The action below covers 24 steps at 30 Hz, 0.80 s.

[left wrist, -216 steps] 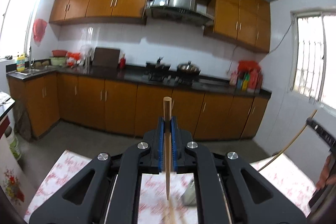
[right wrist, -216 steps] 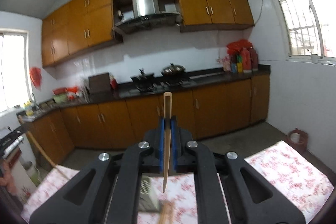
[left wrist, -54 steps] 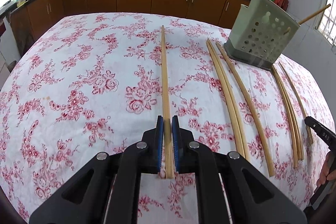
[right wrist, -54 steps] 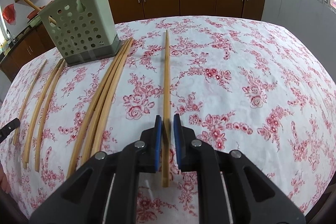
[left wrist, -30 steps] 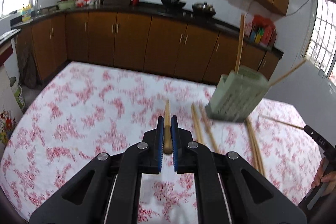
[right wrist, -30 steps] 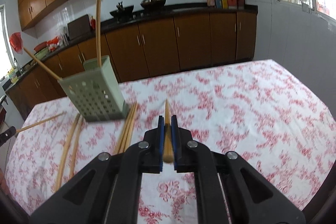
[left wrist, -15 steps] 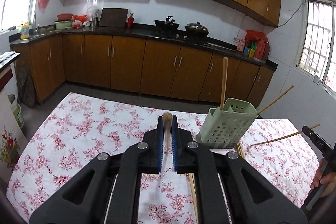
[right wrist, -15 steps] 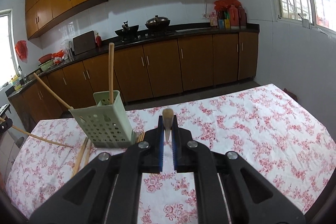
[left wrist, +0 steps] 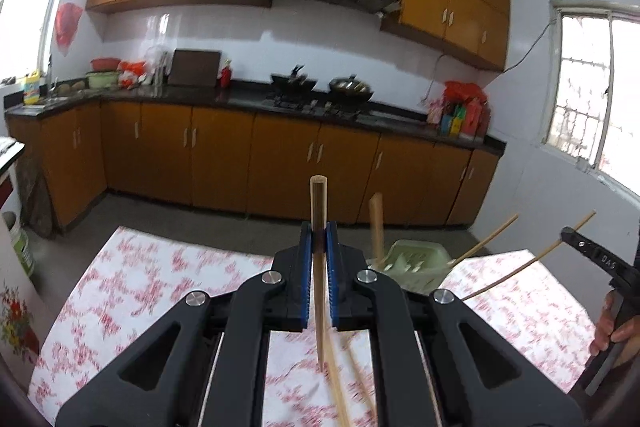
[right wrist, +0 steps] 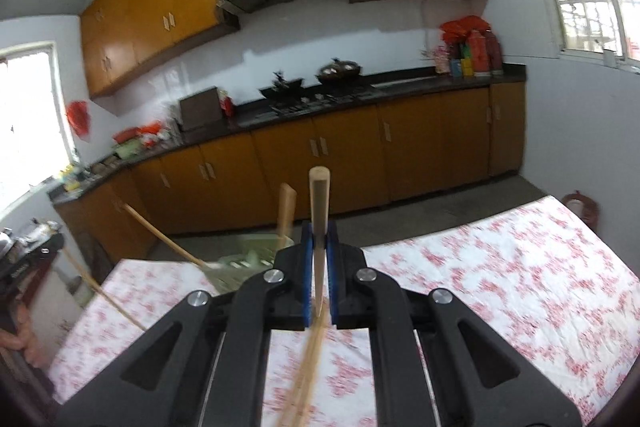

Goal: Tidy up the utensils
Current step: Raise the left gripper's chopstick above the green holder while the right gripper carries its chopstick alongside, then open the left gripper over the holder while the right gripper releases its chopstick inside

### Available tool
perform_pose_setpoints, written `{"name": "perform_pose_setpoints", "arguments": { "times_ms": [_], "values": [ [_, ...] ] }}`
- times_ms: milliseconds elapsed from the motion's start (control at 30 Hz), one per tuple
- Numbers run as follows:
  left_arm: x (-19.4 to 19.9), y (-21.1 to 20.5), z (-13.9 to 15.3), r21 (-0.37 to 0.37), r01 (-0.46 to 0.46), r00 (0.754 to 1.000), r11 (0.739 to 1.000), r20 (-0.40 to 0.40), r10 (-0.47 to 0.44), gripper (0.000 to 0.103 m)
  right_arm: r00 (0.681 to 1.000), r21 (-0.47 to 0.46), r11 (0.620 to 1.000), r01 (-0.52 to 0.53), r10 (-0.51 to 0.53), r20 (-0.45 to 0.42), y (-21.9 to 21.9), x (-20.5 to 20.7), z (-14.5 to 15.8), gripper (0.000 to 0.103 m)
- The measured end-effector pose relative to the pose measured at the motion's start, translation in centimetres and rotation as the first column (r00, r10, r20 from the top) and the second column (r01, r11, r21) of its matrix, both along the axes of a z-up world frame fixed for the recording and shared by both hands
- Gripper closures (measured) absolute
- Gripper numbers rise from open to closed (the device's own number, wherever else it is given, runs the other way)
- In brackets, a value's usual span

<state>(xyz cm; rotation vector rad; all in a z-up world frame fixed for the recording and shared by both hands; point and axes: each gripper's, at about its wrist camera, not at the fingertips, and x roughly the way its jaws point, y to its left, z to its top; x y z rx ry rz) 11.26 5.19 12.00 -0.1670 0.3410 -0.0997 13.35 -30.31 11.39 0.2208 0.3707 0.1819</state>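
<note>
My left gripper (left wrist: 319, 239) is shut on a wooden chopstick (left wrist: 319, 211) that stands upright between the blue pads, lifted above the floral tablecloth (left wrist: 132, 291). The pale green perforated holder (left wrist: 416, 265) stands just right of it with a chopstick (left wrist: 376, 223) upright inside and another (left wrist: 486, 237) leaning out. My right gripper (right wrist: 319, 239) is shut on a second chopstick (right wrist: 319, 203), also upright. In the right wrist view the holder (right wrist: 248, 261) lies left of the jaws. Loose chopsticks (right wrist: 308, 367) lie on the cloth below.
Brown kitchen cabinets (left wrist: 224, 155) and a dark counter with a stove run behind the table. The other gripper (left wrist: 596, 259), with a hand on it, shows at the right edge of the left wrist view, its chopstick (left wrist: 532, 259) slanting. A window (left wrist: 588, 79) is at right.
Both grippers have risen from the tablecloth with their chopsticks and tipped upward, so the holder and table have sunk lower in both views. The chopsticks now stand upright in the jaws.
</note>
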Motion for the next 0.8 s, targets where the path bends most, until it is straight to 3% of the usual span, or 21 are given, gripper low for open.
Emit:
{"name": "perform_pose_setpoints", "arguments": {
  "times_ms": [200, 433, 800],
  "values": [
    [1.0, -2.1, 3.8, -0.033, 0.026, 0.994, 0.999, 0.108, -0.023, 0.096, 0.995, 0.038, 0.996, -0.078, 0.075, 0.059, 1.0, 0.2, 3.3, 0.095],
    [3.6, -4.8, 6.3, -0.074, 0.012, 0.975, 0.997, 0.222, 0.005, 0.096, 0.992, -0.014, 0.998, -0.067, 0.068, 0.107, 2.7, 2.5, 5.0, 0.095],
    [8.0, -6.8, 1.1, -0.073, -0.014, 0.993, 0.997, 0.120, 0.023, 0.096, 0.997, -0.026, 0.997, -0.075, 0.074, -0.027, 4.6, 7.9, 0.8, 0.095]
  ]
}}
